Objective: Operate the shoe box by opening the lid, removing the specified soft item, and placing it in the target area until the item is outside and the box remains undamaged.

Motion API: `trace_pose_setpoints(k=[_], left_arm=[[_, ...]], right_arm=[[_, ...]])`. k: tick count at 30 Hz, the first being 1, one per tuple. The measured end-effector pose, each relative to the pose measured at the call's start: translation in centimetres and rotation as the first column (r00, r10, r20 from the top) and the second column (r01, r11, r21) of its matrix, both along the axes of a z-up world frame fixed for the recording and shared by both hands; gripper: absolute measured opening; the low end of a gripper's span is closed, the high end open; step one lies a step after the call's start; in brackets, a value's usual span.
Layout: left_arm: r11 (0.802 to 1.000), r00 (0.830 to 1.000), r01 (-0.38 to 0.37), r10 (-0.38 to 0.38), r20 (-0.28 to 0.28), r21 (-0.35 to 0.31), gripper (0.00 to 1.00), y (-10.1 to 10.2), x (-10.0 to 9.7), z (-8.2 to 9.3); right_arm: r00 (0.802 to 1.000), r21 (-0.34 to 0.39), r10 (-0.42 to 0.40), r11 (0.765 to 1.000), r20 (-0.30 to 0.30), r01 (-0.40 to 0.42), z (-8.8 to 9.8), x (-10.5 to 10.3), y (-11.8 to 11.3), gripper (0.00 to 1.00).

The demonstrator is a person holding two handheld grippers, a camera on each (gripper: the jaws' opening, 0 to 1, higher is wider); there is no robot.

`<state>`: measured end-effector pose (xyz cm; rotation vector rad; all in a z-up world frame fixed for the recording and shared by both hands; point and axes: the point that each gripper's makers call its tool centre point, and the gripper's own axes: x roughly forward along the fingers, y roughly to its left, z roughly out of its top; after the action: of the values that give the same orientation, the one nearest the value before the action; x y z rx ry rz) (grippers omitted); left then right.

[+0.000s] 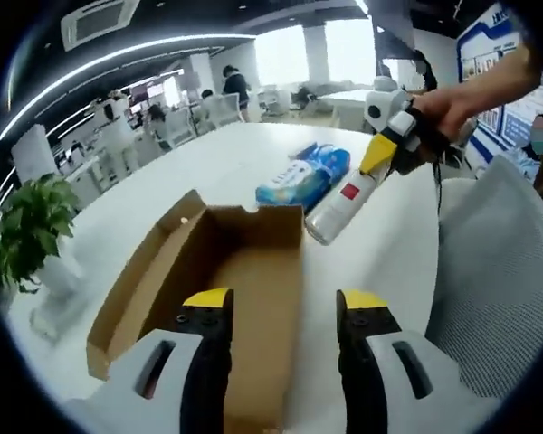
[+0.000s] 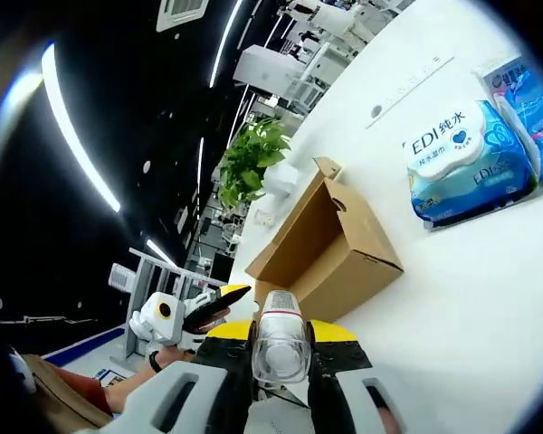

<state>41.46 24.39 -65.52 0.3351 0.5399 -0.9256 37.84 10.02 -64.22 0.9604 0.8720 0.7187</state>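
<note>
An open brown cardboard shoe box (image 1: 253, 271) lies on the white table (image 1: 235, 154), its inside bare as far as I see, directly ahead of my left gripper (image 1: 285, 303). That gripper's yellow-tipped jaws stand apart, open, with nothing between them. Past the box, my right gripper (image 1: 380, 158), held by a hand, is shut on a white bottle (image 1: 339, 203) with a red label, hanging tilted above the table. In the right gripper view the bottle's clear cap (image 2: 281, 316) sticks out between my right gripper (image 2: 281, 336) jaws, with the box (image 2: 335, 244) beyond it and the left gripper (image 2: 190, 316) at lower left.
Two blue wet-wipe packs (image 1: 294, 185) (image 2: 466, 163) lie on the table beyond the box, the second one (image 2: 525, 90) further off. A potted plant (image 1: 32, 226) stands at the table's left edge. A grey chair back (image 1: 498, 271) is at the right. People and desks fill the background.
</note>
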Motion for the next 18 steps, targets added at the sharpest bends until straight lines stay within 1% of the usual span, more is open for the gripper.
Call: trace_pose_setpoints(k=[1, 3, 8, 13, 18], left_arm=[[1.000, 1.000, -0.025, 0.025, -0.015, -0.013, 0.47, 0.4, 0.0, -0.2], [0.999, 0.998, -0.046, 0.045, -0.032, -0.024, 0.48, 0.8, 0.0, -0.5], [0.995, 0.995, -0.087, 0.085, -0.048, -0.046, 0.48, 1.4, 0.1, -0.6], [0.993, 0.994, -0.102, 0.099, -0.054, -0.054, 0.47, 1.4, 0.2, -0.7], [0.992, 0.992, -0.112, 0.108, -0.060, -0.062, 0.47, 1.0, 0.2, -0.7]], right_arm=[[1.000, 0.001, -0.004, 1.000, -0.001, 0.004, 0.0, 0.0, -0.2, 0.17], [1.000, -0.001, -0.010, 1.000, 0.000, 0.010, 0.0, -0.1, -0.6, 0.17], [1.000, -0.008, -0.028, 1.000, 0.000, 0.028, 0.2, -0.2, -2.1, 0.17], [0.999, -0.032, -0.035, 0.999, 0.007, 0.035, 0.4, -0.1, -4.0, 0.17], [0.998, -0.069, -0.051, 0.996, 0.022, 0.053, 0.8, 0.7, -6.5, 0.17]])
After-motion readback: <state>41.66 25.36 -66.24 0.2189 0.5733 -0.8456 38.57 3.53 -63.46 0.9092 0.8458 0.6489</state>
